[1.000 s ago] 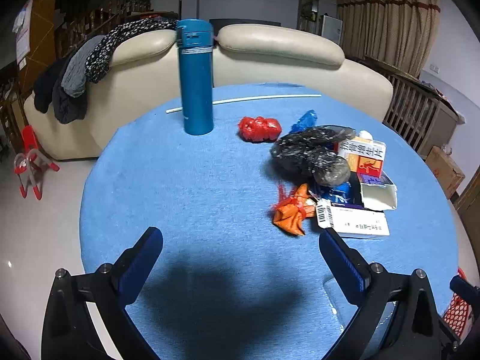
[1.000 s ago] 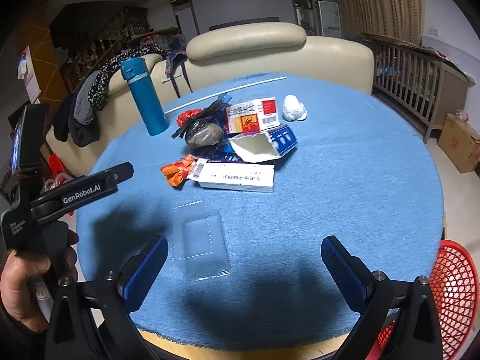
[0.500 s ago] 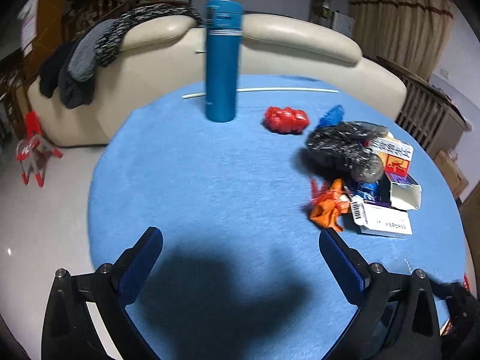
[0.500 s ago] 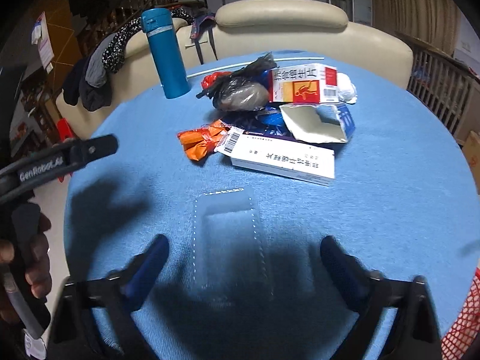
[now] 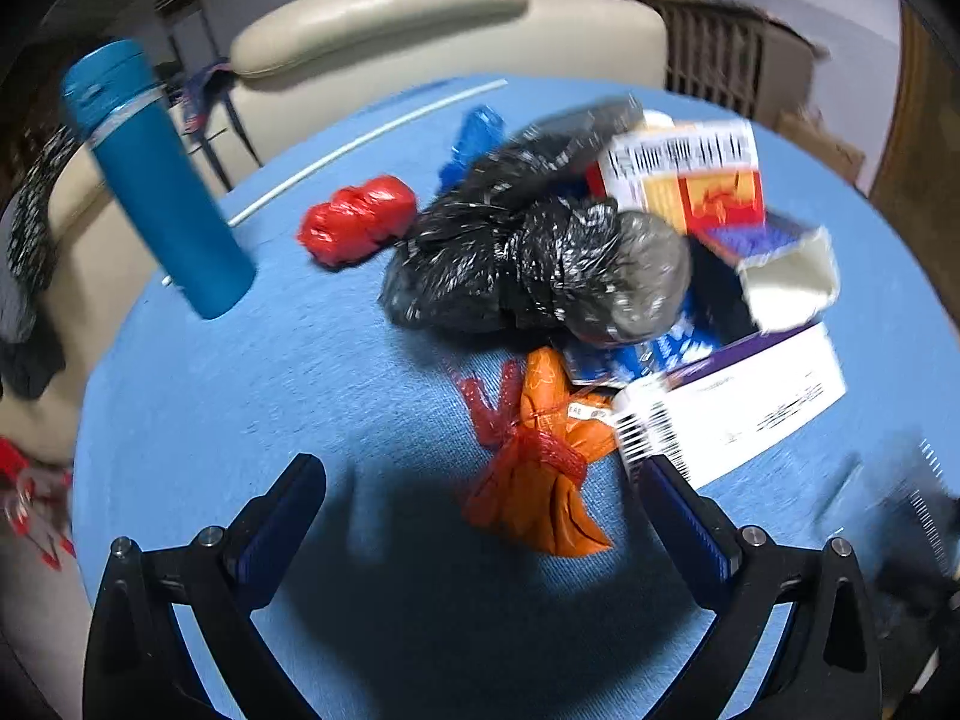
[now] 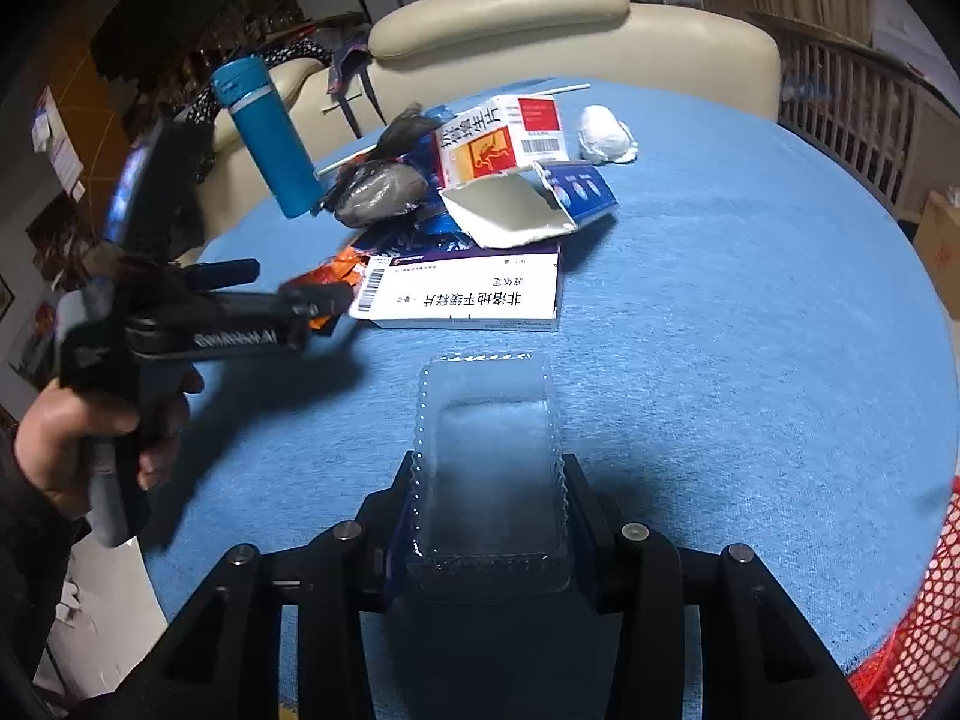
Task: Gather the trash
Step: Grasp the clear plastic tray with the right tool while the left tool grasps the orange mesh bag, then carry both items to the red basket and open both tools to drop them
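On the round blue-clothed table (image 6: 750, 276), nearly all the trash is still lying uncollected ahead of both jaws: a crumpled black plastic bag (image 5: 540, 258), white printed cartons (image 6: 468, 300) and an orange wrapper bundle (image 5: 540, 480), with the red mesh basket (image 6: 924, 612) waiting off to the right. The right gripper (image 6: 487, 516) is closing its jaws, now against the sides of the clear plastic blister tray (image 6: 489, 456) it earlier hovered above wide open. The left gripper (image 5: 480, 516), jaws released, is now straddling the orange bundle, having swung in from bare cloth.

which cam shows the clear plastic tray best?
Right wrist view: the clear plastic tray lies centred between the closing right gripper fingers, whole outline visible. The left wrist view shows only a blurred edge at far right, if at all.
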